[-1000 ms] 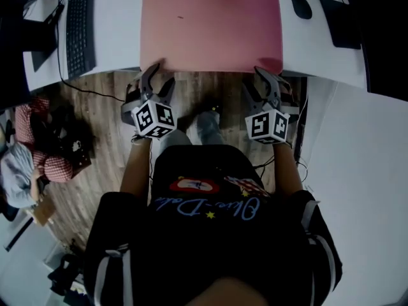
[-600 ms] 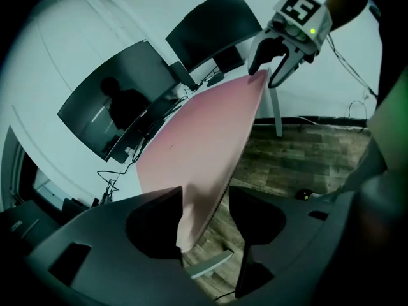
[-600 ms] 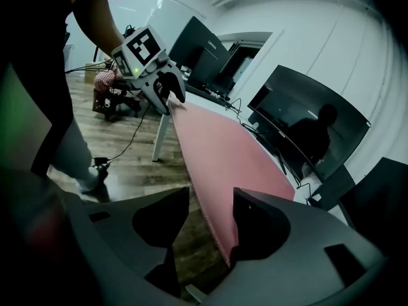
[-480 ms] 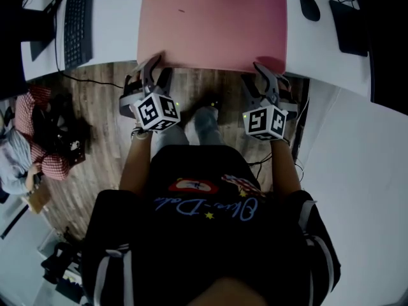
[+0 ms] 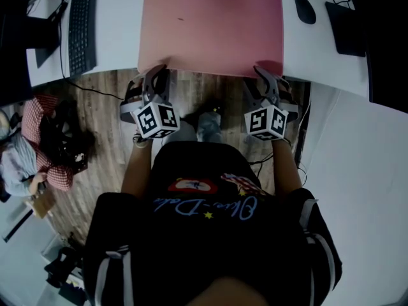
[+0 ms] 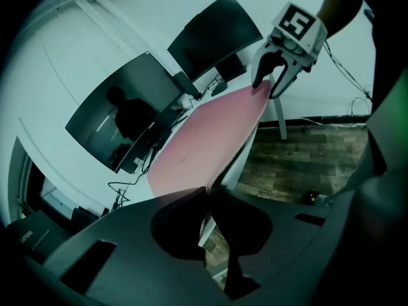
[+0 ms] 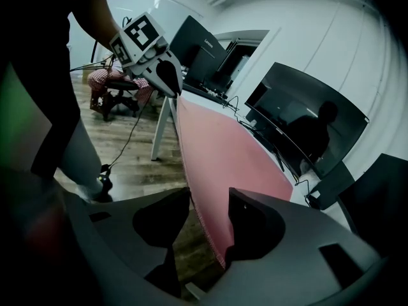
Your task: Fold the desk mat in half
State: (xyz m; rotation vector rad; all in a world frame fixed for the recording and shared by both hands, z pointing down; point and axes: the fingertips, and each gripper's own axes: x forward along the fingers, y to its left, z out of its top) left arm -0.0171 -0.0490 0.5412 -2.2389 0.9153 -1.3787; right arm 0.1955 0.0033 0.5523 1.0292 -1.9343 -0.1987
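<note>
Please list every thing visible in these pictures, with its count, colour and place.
desk mat: one, pink, on the desk
desk: one, white, under the mat
keyboard: one, black, left of the mat
mouse: one, black, right of the mat
monitors: two, dark, behind the mat
floor: one, brown wood, below the desk
seated person: one, checked clothes, far left
left tongs: one, dark, shut on the mat's near left corner
right tongs: one, dark, jaws apart around the mat's near right corner
</note>
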